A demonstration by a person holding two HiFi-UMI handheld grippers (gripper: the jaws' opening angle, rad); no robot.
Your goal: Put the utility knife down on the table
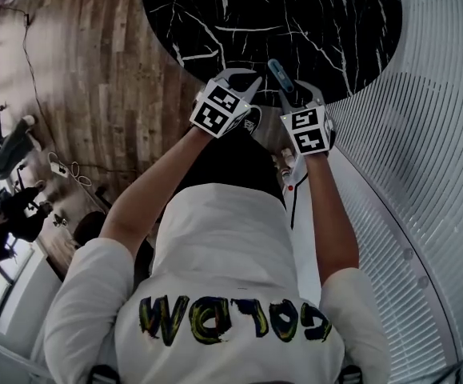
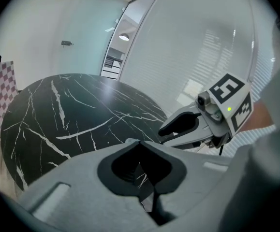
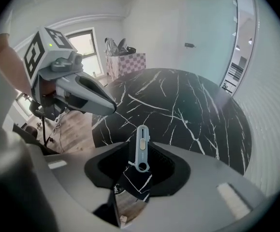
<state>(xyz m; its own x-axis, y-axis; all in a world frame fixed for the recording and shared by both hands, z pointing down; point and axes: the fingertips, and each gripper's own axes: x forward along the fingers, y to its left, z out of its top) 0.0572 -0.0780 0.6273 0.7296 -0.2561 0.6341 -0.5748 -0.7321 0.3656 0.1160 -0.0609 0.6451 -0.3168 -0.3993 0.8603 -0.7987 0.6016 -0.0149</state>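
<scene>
Your utility knife (image 3: pixel 141 141) is slim and pale blue-grey, with a slider and a ring at one end. It stands lengthwise between the closing jaws of your right gripper (image 1: pixel 299 94), held above the near edge of the black marble table (image 3: pixel 188 100).

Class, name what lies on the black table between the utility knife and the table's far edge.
Nothing. In the right gripper view the table beyond the utility knife is bare marble all the way to its far edge.

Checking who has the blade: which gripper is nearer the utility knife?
Right. The right gripper has the utility knife between its closing jaws, above the table's edge; the left gripper hangs beside it, apart.
</scene>
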